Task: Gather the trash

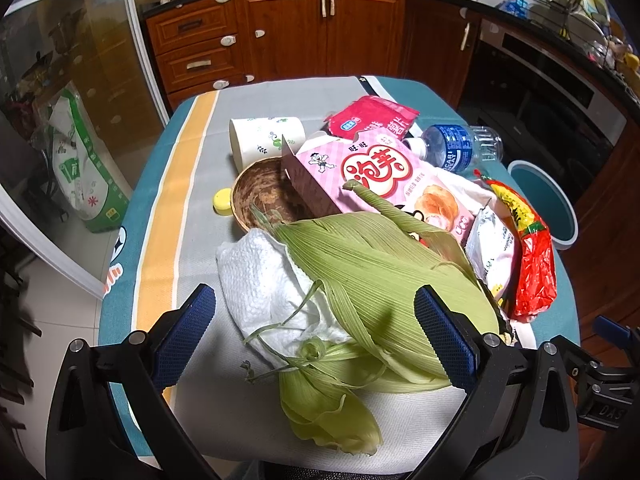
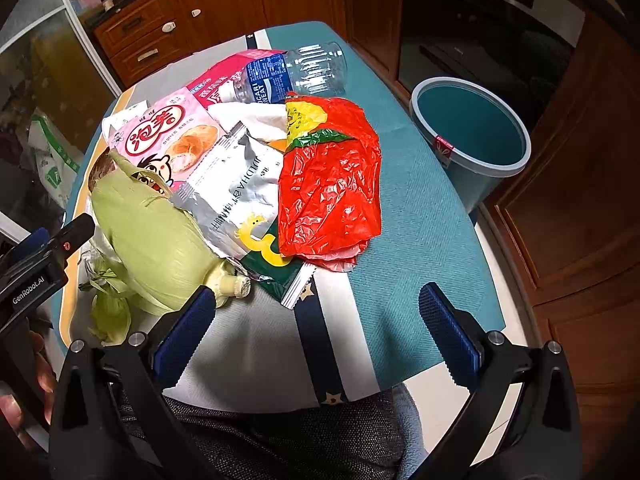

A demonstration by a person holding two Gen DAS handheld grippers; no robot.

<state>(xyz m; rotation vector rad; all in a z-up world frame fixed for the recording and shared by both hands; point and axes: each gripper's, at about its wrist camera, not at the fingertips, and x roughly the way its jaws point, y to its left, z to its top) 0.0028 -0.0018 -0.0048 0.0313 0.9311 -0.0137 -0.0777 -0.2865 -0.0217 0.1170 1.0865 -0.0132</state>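
Note:
Trash lies piled on the table. A green corn husk rests on a white paper towel; it also shows in the right wrist view. Behind are a pink snack box, a red plastic bag, a silver wrapper and a clear bottle. My left gripper is open, its fingers either side of the husk's near end. My right gripper is open and empty over the table's front edge. A teal trash bin stands on the floor right of the table.
A paper cup lies on its side beside a brown bowl and a yellow cap. A red packet lies at the back. Wooden cabinets stand behind, a glass door to the left.

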